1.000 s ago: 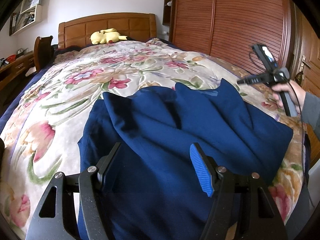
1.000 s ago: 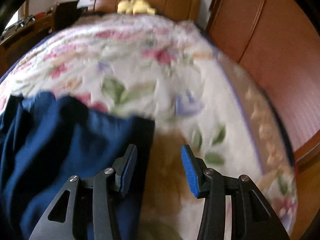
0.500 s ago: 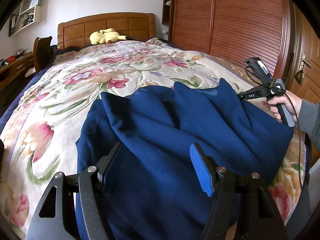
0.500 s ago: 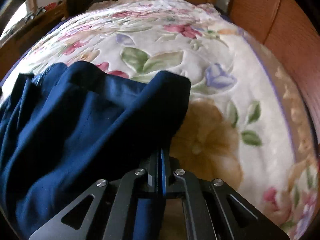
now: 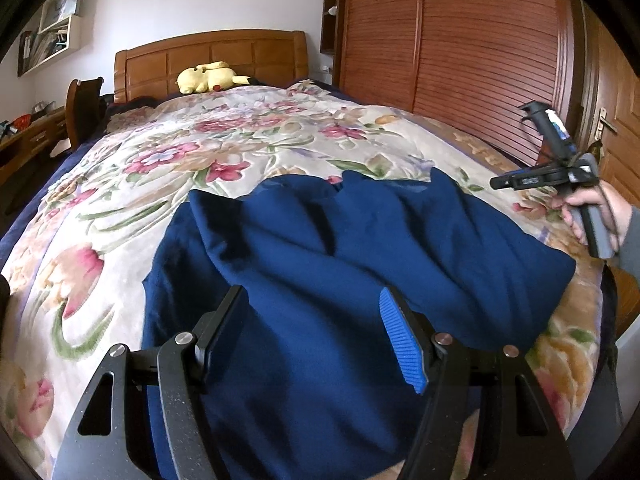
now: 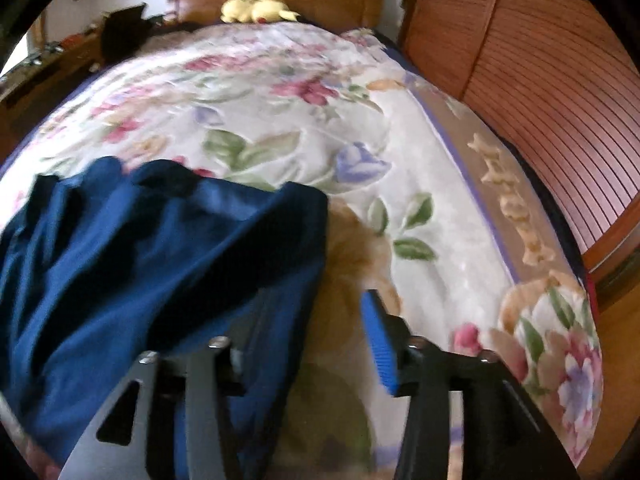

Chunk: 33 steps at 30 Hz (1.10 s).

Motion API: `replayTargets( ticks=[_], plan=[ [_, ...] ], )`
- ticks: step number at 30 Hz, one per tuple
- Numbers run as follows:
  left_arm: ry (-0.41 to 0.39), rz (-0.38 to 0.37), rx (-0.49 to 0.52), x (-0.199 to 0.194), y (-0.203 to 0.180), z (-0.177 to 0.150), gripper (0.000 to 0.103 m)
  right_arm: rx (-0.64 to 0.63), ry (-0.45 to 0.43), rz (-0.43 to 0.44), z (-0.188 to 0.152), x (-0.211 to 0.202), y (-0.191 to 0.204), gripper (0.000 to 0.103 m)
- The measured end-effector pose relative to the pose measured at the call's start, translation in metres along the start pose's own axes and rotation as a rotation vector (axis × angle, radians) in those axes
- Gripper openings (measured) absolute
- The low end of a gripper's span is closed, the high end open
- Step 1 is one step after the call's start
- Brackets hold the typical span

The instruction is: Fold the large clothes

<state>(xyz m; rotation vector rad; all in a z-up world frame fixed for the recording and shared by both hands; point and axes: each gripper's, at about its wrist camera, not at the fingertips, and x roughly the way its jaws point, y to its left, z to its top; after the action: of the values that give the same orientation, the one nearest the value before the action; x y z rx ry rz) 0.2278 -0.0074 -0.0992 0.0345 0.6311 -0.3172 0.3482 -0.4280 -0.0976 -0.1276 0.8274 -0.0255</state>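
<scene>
floral bed (image 5: 120,208) carries the rumpled navy garment (image 5: 320,248). left claw (image 5: 312,332) gapes empty; right claw (image 6: 316,320) is opening, clear of cloth. best pinch the three o'clock edge squarely.

A yellow plush toy (image 5: 210,77) lies against the wooden headboard (image 5: 212,54) beyond the floral bedspread (image 5: 224,136), beside slatted wardrobe doors (image 5: 452,40).

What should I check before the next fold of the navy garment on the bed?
1. Left gripper open, nothing pinched: ok.
2. Right gripper free of cloth: ok; its jaws are opening, and the garment's edge lies below them, not pinched.
3. Navy garment lying flat: not ok, it is rumpled with raised folds.
4. Garment wholly on the floral bedspread: cannot tell, the near edge is hidden behind the grippers.
5. Fold path clear: ok, the yellow plush toy sits far off by the headboard.
</scene>
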Motion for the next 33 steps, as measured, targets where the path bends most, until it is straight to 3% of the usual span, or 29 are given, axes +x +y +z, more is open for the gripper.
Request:
replayTargets(
  ticks=[9,15,22,33],
  plan=[
    [0.024,-0.006,0.067,-0.004,-0.036,-0.008,0.069,-0.002,0.005,0.146,-0.079,-0.051,0.011,0.061],
    [0.027,-0.009,0.107,-0.012,-0.062,-0.010,0.069,0.000,-0.007,0.149,-0.112,-0.055,0.016,0.068],
    [0.039,-0.007,0.128,-0.017,-0.084,-0.017,0.069,0.052,-0.028,0.140,-0.135,-0.048,0.018,0.082],
    [0.094,-0.023,0.161,0.002,-0.115,-0.023,0.069,0.049,0.001,0.225,-0.141,-0.050,0.008,0.082]
  ],
)
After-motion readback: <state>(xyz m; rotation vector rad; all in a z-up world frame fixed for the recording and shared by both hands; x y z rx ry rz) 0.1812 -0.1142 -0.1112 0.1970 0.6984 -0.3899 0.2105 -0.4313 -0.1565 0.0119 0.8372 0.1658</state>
